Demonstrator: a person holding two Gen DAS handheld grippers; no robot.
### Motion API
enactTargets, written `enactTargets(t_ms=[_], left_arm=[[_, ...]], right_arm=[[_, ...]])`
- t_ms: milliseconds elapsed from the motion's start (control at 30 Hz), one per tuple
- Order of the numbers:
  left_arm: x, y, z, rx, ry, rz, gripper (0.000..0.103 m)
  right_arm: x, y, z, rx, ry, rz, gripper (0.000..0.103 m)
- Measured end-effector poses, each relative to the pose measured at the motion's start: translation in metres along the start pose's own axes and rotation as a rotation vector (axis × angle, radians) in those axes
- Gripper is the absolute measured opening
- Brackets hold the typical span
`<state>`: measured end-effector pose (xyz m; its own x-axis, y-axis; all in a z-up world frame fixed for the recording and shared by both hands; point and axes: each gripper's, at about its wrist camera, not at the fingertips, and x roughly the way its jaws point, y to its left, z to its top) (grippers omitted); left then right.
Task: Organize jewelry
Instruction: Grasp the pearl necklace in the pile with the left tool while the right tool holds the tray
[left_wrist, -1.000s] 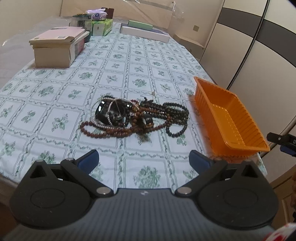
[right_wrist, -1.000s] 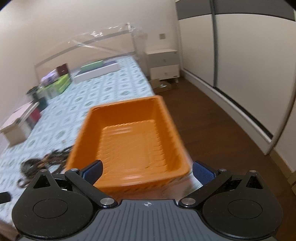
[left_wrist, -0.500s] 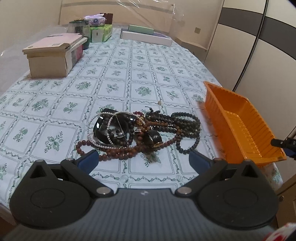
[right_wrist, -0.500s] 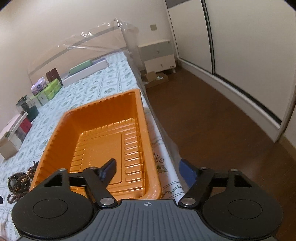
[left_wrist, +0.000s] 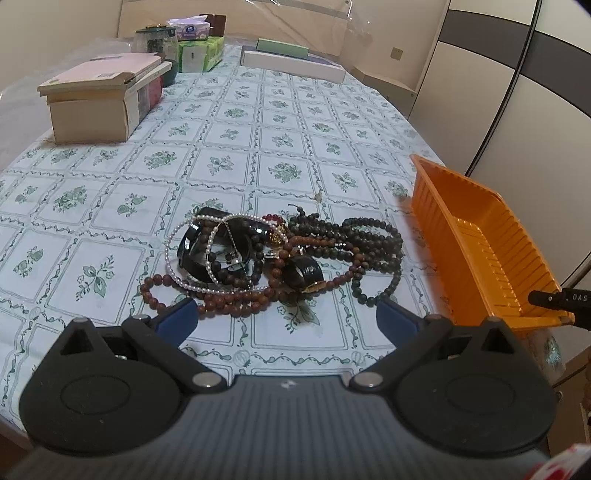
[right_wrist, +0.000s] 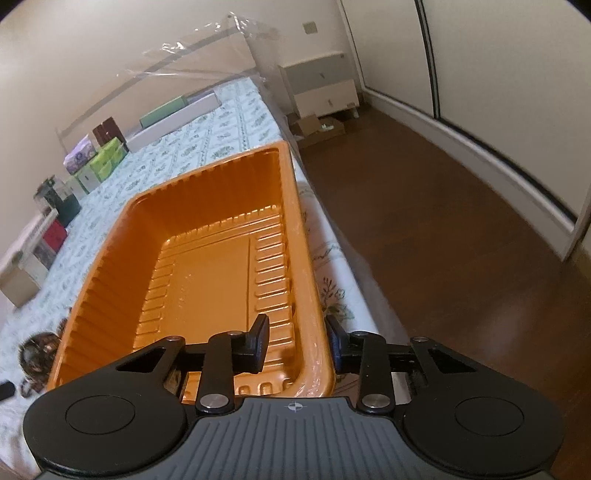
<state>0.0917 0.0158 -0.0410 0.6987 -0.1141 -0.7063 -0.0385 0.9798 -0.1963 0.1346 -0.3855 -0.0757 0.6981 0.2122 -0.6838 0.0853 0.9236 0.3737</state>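
Observation:
A tangled pile of jewelry (left_wrist: 273, 254) lies on the patterned tablecloth: brown and dark bead strings, a pearl strand, black bangles. My left gripper (left_wrist: 284, 319) is open and empty just short of the pile. An empty orange tray (right_wrist: 207, 266) sits at the table's right edge; it also shows in the left wrist view (left_wrist: 480, 243). My right gripper (right_wrist: 297, 343) straddles the tray's near right rim, one finger inside and one outside, jaws closed down near the wall. Part of the pile shows at the left in the right wrist view (right_wrist: 35, 350).
A stack of boxes and books (left_wrist: 103, 96) stands at the back left, with a jar and tissue packs (left_wrist: 199, 51) behind. Long flat boxes (left_wrist: 291, 62) lie at the far end. Wooden floor (right_wrist: 443, 221) drops off right of the tray.
My right gripper has moved in on the tray's near right rim and its jaws have narrowed around the wall. My left gripper has come closer to the jewelry pile and stays open.

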Motion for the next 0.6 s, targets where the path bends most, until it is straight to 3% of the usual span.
enactTargets(t_ms=[33,100,167,433,600], left_arm=[[0.0,0.0,-0.001,0.0,0.003,0.0,0.102],[-0.001,0.001,-0.002,0.001,0.003,0.002,0.102],[-0.002,0.002,-0.002,0.006,0.003,0.007,0.102],[-0.003,0.01,-0.003,0.06,0.002,0.041,0.102],[-0.001,0.025,-0.001,0.088,-0.001,0.055,0.096]], right_arm=[[0.001,0.0,0.001,0.011,0.007,0.006,0.032],[0.0,0.0,0.003,0.017,0.011,0.001,0.013],[-0.003,0.001,0.005,0.015,0.012,-0.011,0.006],[-0.02,0.032,0.015,-0.129,-0.014,-0.087,0.004],[-0.031,0.072,0.017,-0.308,-0.048,-0.167,0.004]])
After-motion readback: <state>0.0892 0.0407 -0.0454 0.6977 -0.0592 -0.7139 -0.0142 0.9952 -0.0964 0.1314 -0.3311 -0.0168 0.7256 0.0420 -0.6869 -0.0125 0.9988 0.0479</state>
